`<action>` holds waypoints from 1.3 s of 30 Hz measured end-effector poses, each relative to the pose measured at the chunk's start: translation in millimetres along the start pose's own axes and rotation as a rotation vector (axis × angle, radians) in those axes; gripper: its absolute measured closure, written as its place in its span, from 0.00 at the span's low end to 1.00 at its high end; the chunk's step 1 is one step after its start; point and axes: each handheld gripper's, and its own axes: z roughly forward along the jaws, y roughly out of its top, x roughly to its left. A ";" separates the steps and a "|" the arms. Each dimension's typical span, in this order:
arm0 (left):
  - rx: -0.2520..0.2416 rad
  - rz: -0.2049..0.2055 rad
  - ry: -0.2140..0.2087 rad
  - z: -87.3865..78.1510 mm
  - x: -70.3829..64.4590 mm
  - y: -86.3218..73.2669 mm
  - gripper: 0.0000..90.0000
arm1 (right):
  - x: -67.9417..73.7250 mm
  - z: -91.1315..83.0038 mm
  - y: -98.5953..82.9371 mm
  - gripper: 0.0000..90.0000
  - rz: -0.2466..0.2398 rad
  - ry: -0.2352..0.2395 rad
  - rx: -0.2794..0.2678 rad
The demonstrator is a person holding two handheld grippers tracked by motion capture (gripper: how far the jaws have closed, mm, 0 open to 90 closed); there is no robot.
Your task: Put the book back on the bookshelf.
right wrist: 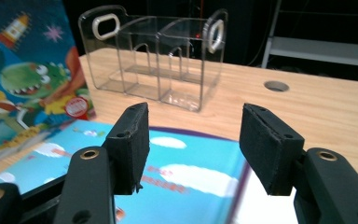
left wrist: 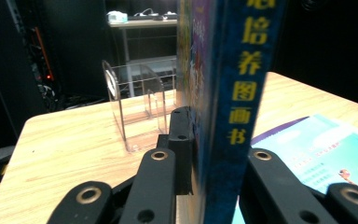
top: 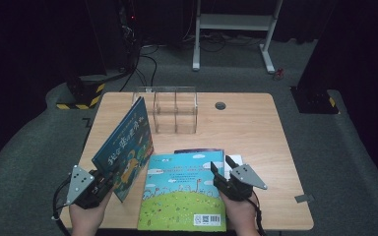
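My left gripper (top: 109,180) is shut on the spine end of a blue picture book (top: 126,142), holding it tilted up on edge at the table's left; in the left gripper view the book's spine (left wrist: 235,107) with yellow characters stands between the jaws. A second picture book (top: 184,191) with a sky-and-grass cover lies flat at the front middle, on top of another book whose purple edge (top: 199,150) shows. My right gripper (top: 221,168) hovers open over that flat book's right edge, its jaws (right wrist: 193,140) apart with nothing between them. A clear divided holder (top: 175,110) stands behind.
The wooden table (top: 256,128) has a round cable hole (top: 220,105) at the back right. A white card (top: 234,161) lies by the right gripper. Beyond the table stand a white frame (top: 234,29) and dark equipment on a grey floor.
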 end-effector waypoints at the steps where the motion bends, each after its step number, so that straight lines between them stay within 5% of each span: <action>1: 0.000 -0.001 0.005 -0.1 0.7 -0.2 0.89 | 0.0 0.0 0.0 0.47 0.000 0.000 0.000; 16: -0.051 -0.059 0.020 3.9 9.4 8.8 0.92 | -24.6 -10.4 -21.5 0.48 0.065 -0.034 0.024; 29: -0.011 0.024 -0.015 12.5 4.2 19.5 0.92 | -30.4 -12.4 -22.6 0.48 0.091 -0.041 0.016; 39: -0.053 -0.062 -0.005 16.9 15.5 22.3 0.92 | -30.4 -11.7 -24.0 0.48 0.095 -0.040 0.023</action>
